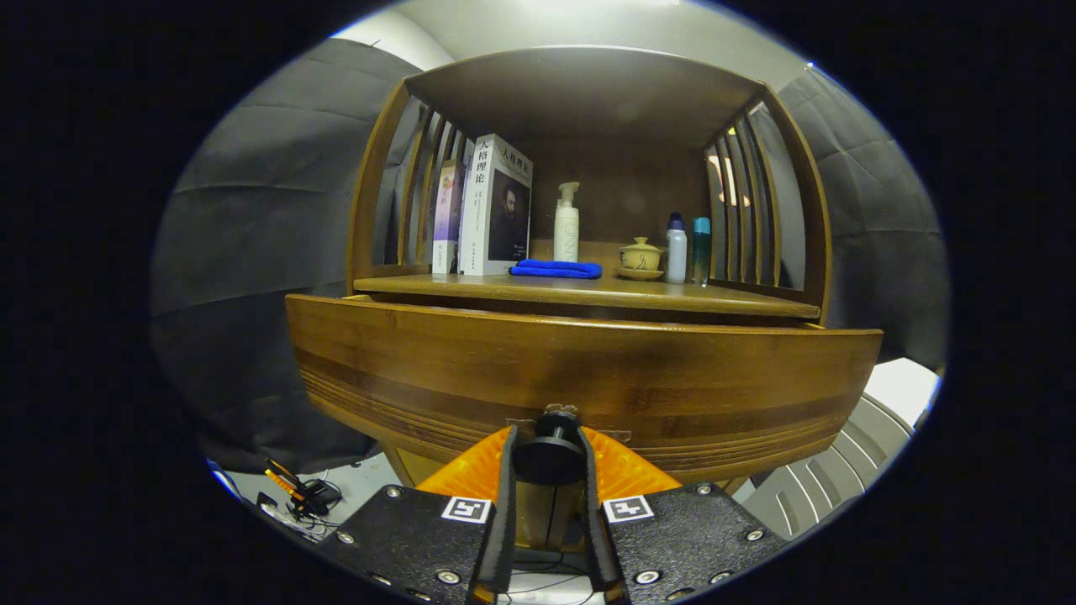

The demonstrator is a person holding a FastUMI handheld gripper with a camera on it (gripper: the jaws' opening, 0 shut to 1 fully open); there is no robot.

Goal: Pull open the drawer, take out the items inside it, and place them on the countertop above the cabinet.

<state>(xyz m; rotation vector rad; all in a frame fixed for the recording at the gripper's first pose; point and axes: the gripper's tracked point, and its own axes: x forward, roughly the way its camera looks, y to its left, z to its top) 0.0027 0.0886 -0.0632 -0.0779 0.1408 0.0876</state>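
Observation:
The wooden drawer front (580, 370) fills the space just ahead of my fingers, standing a little out from the cabinet. Its round dark knob (551, 458) sits between my two fingers, and my gripper (548, 458) is shut on it, one pad pressing each side. Above the drawer lies the countertop (714, 296), a wooden shelf under a curved roof. The drawer's inside is hidden behind its front.
On the countertop stand two books (492, 206), a white pump bottle (567, 225), a folded blue cloth (556, 269), a small lidded cup on a saucer (640, 256) and two slim bottles (688, 248). Slatted sides close both ends. Cables and tools (298, 496) lie on the floor, lower left.

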